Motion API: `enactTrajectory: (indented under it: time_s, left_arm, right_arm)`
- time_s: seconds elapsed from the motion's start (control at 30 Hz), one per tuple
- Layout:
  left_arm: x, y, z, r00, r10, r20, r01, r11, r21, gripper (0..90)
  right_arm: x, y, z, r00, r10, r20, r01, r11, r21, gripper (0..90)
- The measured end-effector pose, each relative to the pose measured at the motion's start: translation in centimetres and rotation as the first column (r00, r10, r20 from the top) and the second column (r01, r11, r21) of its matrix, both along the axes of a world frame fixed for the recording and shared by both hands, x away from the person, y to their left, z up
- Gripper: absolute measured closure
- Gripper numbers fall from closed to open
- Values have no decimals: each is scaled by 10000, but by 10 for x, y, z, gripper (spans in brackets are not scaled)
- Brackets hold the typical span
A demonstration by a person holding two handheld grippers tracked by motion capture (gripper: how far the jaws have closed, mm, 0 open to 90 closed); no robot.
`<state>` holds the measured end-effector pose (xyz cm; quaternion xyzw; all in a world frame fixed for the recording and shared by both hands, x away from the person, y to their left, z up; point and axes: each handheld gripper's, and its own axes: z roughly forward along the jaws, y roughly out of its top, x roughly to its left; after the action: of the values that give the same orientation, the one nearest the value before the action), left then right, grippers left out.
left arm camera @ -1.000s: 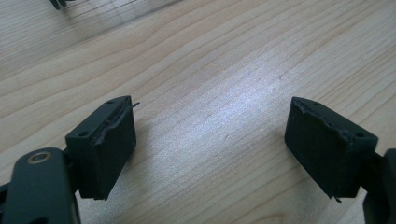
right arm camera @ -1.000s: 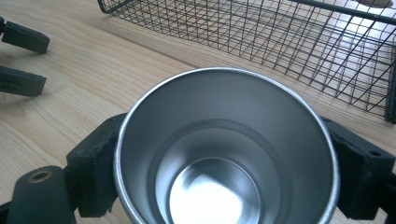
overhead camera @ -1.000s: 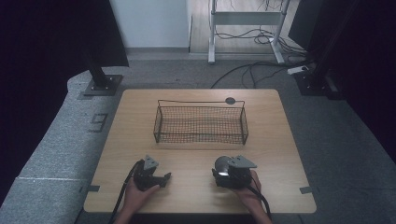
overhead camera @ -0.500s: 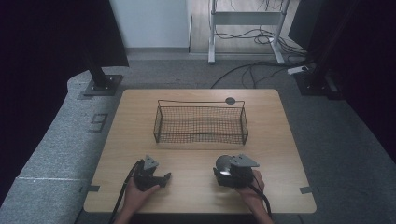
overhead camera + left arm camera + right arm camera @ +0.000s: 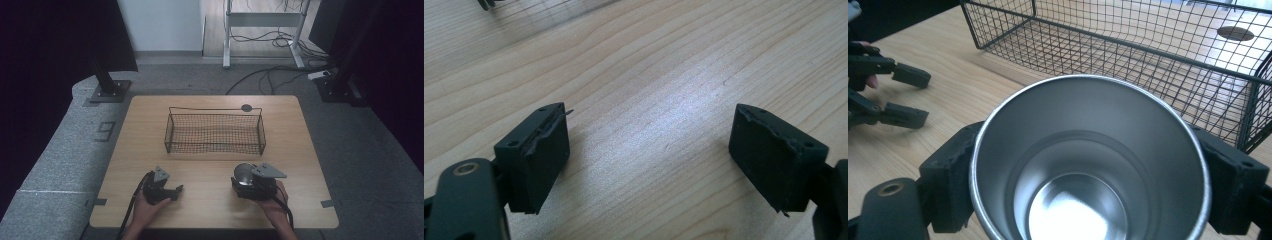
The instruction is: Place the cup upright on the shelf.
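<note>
Right now the right gripper (image 5: 245, 181) holds a steel cup (image 5: 1088, 160) near the front edge of the table (image 5: 300, 150), its two jaws pressed against the cup's sides. The right gripper view looks straight down into the cup: it is upright, empty and shiny inside. Just beyond it stands the wire basket (image 5: 215, 132), empty, with its near wall a short way off from the cup. A small dark disc (image 5: 246, 107) lies on the table behind the basket's far rim.

The left gripper (image 5: 172, 192) rests low at the front left, well apart from the cup. Its jaws stand wide apart with nothing between them; the left gripper view has bare wood grain under them and a corner of the basket at the top edge.

Judging by this, the step in hand is the carry: the cup is grasped and the basket looks like its goal. The next move would call for lifting the cup high enough to clear the near rim, moving it forward over the mesh floor, and lowering it before letting go. The cup is smooth and round, so it could slip or tip if the grip loosens early. The left gripper seems to have no part to play yet.
</note>
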<state>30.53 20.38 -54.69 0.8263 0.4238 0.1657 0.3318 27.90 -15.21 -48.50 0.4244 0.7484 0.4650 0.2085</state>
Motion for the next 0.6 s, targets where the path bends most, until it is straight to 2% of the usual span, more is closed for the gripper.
enactTrajectory:
  time_s: [0.33,0.6]
  left_arm:
    - [0,0,0,10000,2,0,-2,10000,-1,166]
    - [0,0,0,10000,9,4,-9,10000,-12,166]
  right_arm:
    - [1,-10,15,9996,-191,213,182,9991,395,133]
    - [5,-7,28,9988,-146,474,131,9994,322,133]
